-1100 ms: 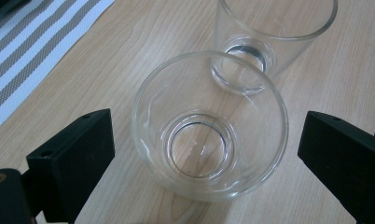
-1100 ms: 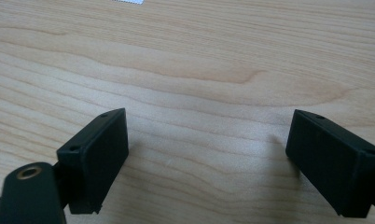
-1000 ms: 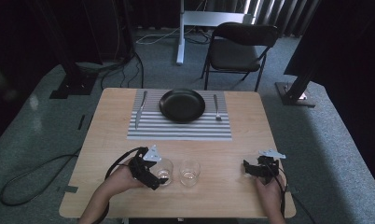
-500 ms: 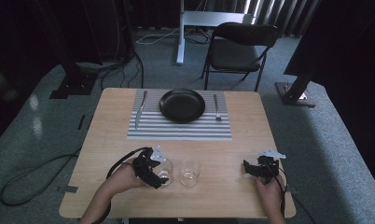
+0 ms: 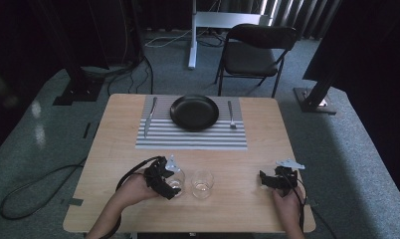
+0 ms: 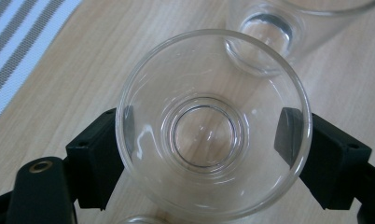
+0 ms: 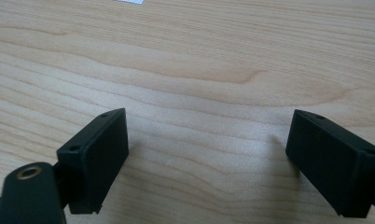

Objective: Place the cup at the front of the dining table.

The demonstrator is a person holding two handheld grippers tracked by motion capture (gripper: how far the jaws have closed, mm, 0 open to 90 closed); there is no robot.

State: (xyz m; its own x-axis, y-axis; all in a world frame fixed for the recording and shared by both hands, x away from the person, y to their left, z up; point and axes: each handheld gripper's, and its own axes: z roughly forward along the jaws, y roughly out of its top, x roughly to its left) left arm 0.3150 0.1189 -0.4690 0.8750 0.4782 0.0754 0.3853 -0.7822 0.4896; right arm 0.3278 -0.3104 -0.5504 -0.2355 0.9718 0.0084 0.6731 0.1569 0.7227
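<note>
Left claw (image 6: pixel 209 140) just closed and clamped on a glass (image 6: pixel 213 123), second glass (image 5: pixel 202 182) just beside, lifting and placing not yet done.

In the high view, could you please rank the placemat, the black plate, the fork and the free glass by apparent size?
Largest to smallest:
1. striped placemat
2. black plate
3. fork and free glass: too close to rank; the fork is longer, the glass wider and nearer the camera.

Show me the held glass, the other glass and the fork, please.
held glass (image 6: pixel 204 135), left gripper view, on its base.
other glass (image 5: pixel 202 183), high view, on its body.
fork (image 5: pixel 231 115), high view, on its handle.
</note>
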